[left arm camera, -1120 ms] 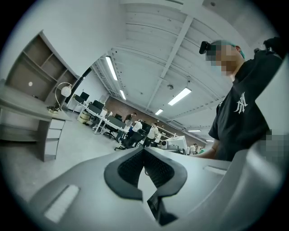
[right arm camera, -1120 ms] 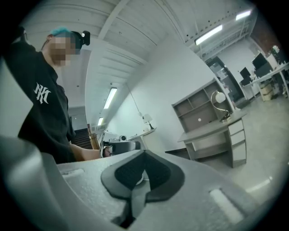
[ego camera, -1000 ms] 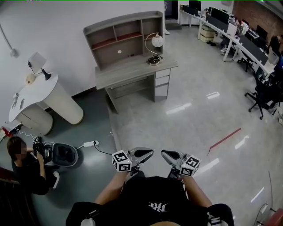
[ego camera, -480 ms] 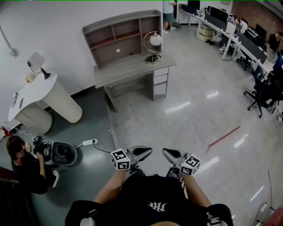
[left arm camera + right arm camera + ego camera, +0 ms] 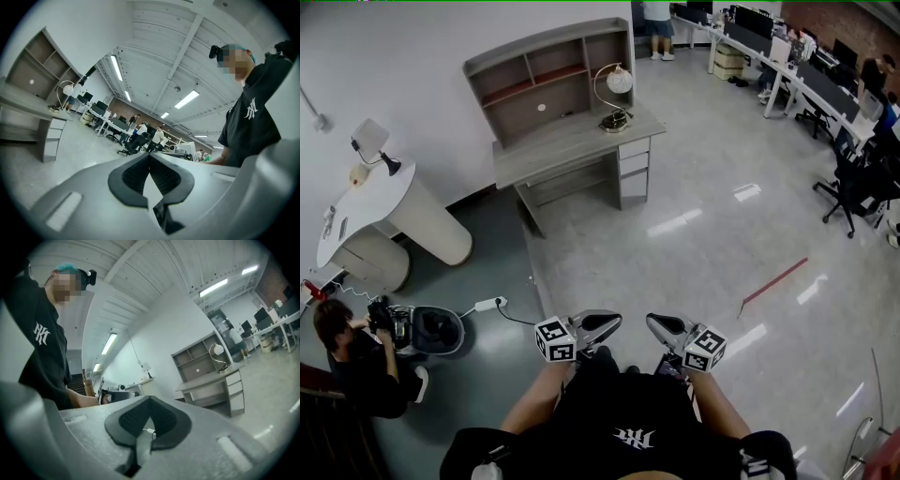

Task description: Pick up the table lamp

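1. While they hung well short of the desk (image 5: 558, 150), left gripper (image 5: 600, 328) & right gripper (image 5: 664, 328) were both clenched, empty.
2. Table lamp (image 5: 613, 97) stood on desk's right end.
3. Prob. light, top-heavy, globe fragile; take the stiff stem nr base.

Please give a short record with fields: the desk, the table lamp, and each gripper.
desk: grey, with a shelf unit on top
table lamp: upright on the desk, at its right end in the head view, untouched
left gripper: shut, empty, far from the table lamp
right gripper: shut, empty, far from the table lamp
task: table lamp not yet reached
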`<state>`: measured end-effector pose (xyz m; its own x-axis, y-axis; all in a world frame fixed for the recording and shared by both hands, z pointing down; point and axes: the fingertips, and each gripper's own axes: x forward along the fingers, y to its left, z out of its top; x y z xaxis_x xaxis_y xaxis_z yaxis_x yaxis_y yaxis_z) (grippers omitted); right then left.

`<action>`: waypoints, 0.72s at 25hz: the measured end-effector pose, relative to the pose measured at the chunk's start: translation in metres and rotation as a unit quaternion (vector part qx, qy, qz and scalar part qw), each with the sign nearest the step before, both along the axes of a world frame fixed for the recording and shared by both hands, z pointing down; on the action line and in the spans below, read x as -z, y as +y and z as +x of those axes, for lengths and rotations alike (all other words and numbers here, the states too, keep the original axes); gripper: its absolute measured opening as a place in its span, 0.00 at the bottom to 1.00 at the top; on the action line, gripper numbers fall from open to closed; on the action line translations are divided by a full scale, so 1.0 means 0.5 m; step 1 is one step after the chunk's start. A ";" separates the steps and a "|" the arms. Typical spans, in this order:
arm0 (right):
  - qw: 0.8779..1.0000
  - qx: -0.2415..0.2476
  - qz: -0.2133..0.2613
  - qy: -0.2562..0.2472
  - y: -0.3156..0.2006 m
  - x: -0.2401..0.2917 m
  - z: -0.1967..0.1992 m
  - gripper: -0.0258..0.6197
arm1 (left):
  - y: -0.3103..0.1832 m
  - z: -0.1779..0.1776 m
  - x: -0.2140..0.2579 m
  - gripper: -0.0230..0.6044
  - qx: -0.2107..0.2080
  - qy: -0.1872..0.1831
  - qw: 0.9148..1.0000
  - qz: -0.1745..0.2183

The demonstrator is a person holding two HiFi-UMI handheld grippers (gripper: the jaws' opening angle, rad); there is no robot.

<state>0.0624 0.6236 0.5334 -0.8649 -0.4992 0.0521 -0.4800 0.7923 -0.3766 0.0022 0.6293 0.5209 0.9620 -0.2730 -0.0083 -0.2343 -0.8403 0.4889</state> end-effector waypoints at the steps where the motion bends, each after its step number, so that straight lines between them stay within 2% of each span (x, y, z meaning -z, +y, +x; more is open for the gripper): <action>1: 1.000 -0.001 0.000 0.001 0.000 -0.001 0.002 0.04 | -0.001 0.003 -0.001 0.02 -0.001 0.000 1.000 -0.001; 11: 1.000 -0.018 -0.006 0.008 -0.033 -0.011 0.035 0.04 | -0.036 0.027 -0.013 0.02 -0.011 0.007 1.000 -0.008; 18: 1.000 -0.027 -0.006 0.010 -0.092 -0.018 0.052 0.04 | -0.109 0.038 -0.023 0.02 -0.014 0.010 1.000 -0.008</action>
